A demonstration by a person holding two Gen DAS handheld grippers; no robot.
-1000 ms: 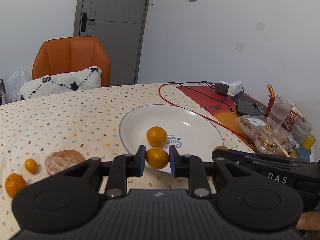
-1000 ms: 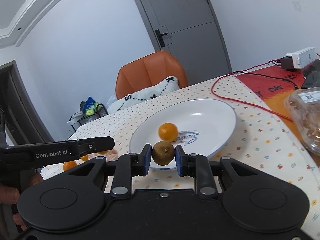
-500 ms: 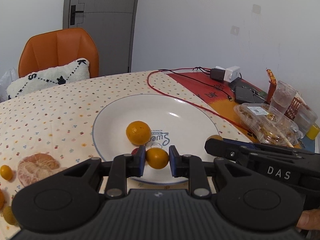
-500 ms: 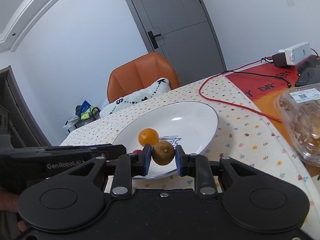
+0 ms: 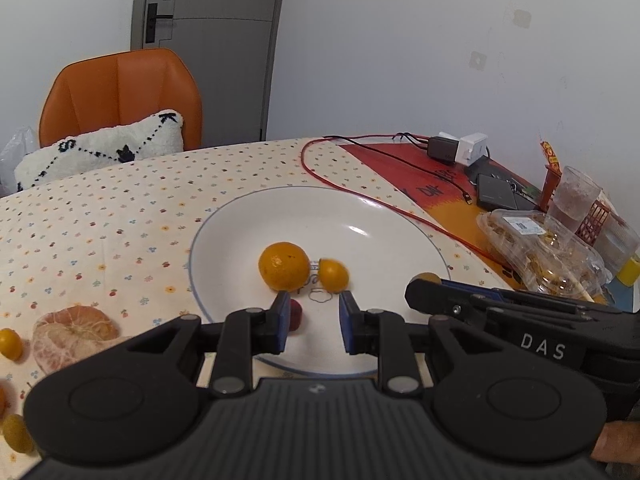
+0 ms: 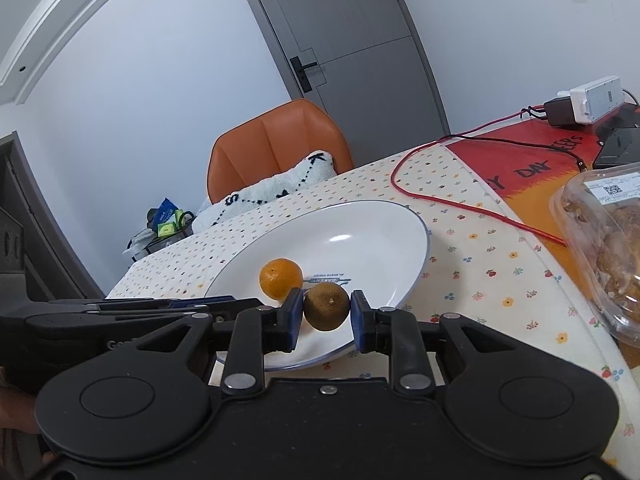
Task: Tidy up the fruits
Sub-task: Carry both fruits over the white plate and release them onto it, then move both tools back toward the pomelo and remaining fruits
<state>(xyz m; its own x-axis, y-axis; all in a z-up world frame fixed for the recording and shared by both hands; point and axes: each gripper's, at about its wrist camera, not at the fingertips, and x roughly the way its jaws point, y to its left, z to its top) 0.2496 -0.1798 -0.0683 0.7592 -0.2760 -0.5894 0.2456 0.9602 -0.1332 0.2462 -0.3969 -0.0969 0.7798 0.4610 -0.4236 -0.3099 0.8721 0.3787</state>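
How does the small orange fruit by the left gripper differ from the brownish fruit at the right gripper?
The small orange fruit is bright orange and lies free on the white plate, beside a bigger orange. The brownish round fruit is dull olive-brown and clamped in the right gripper above the plate's near edge. Both are small and roundish.

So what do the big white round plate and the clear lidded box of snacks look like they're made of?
The white round plate looks like glazed ceramic: glossy, with a bright window glint and a thin blue rim. The clear snack box looks like thin, shiny plastic: see-through, creased, labelled.
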